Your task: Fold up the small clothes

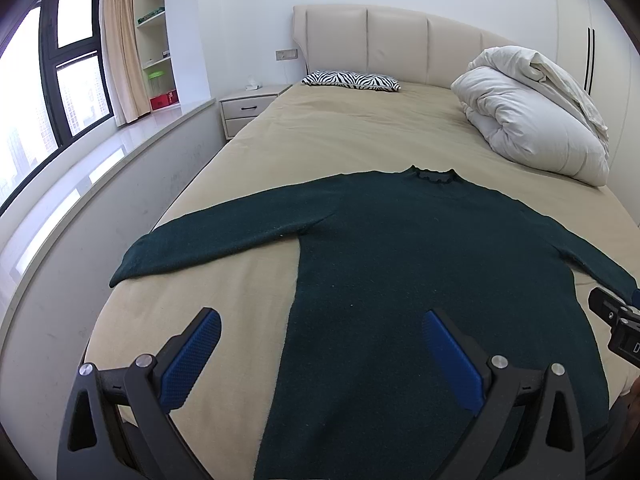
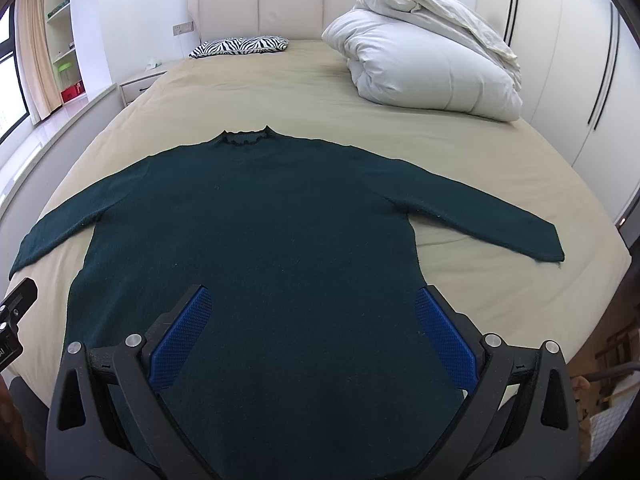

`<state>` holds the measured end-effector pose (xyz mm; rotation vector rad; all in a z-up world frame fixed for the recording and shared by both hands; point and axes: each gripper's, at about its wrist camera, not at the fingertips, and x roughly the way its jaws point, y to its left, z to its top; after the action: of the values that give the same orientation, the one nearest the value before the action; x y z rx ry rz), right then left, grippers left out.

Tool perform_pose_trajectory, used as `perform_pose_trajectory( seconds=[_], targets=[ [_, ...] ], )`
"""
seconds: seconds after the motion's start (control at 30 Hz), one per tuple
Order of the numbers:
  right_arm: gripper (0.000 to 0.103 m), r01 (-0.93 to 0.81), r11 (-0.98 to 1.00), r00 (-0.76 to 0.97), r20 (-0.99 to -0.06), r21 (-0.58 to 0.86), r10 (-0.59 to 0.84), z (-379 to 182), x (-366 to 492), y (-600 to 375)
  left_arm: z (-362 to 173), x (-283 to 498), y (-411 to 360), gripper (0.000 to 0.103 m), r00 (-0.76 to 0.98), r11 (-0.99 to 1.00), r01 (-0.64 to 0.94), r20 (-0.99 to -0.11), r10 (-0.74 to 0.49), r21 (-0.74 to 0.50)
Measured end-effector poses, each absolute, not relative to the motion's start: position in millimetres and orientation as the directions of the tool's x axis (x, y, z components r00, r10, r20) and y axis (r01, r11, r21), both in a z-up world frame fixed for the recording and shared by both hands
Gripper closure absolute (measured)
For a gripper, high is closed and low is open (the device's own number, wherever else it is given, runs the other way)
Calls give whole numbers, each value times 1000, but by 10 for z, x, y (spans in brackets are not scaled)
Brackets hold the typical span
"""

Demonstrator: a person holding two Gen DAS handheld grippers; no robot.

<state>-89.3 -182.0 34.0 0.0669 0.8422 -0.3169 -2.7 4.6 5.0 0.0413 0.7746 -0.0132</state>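
A dark green long-sleeved sweater lies flat on the beige bed, collar toward the headboard, both sleeves spread out; it also shows in the right wrist view. My left gripper is open and empty above the sweater's lower left side. My right gripper is open and empty above the sweater's lower right part. Its left sleeve and right sleeve lie straight outward.
A rolled white duvet lies at the bed's far right, and a zebra-print pillow by the headboard. A nightstand and a window ledge run along the left. Wardrobe doors stand on the right.
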Motion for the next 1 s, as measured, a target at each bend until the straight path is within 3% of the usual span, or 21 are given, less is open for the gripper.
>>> perform_pose_trajectory(
  seconds=[1.0],
  targets=[
    [0,295,953,616,-749,-66,-243,236,-843,-1733,28,-10,34,0,715,999,26,-700,2,30]
  ],
)
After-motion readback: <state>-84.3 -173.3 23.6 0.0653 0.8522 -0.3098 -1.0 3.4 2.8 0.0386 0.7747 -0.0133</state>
